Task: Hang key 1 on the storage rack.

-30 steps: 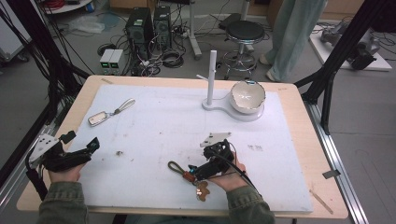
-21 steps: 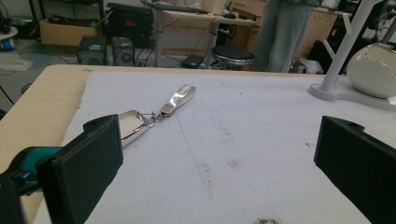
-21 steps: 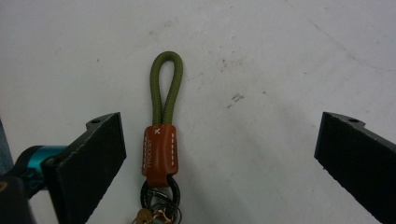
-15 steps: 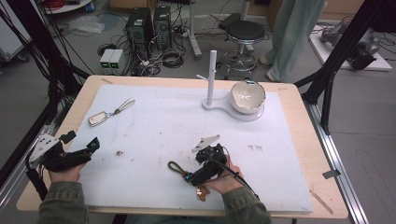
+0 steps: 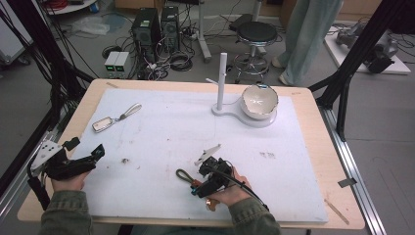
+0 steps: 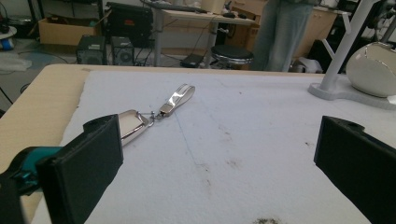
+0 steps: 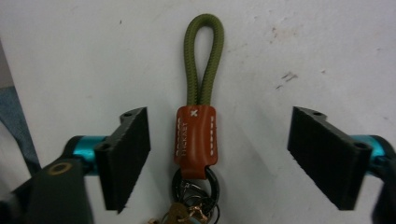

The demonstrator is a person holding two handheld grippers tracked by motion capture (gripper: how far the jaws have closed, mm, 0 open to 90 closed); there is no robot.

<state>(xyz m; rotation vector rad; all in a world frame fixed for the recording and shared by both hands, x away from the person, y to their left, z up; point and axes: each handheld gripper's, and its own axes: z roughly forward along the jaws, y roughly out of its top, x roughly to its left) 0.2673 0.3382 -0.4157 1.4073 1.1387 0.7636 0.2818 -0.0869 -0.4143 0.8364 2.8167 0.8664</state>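
Right gripper, jaws spread wide, straddles an olive cord keychain with stitched tan leather tab; left gripper gapes open; glossy white round bowl sits apart.

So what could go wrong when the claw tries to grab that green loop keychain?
The right gripper hangs open around the keychain, jaws beside the brown leather tab. Closing there might pinch only the tab's edge, so it may slip. The keys dangle off the ring and could swing or snag when lifted.
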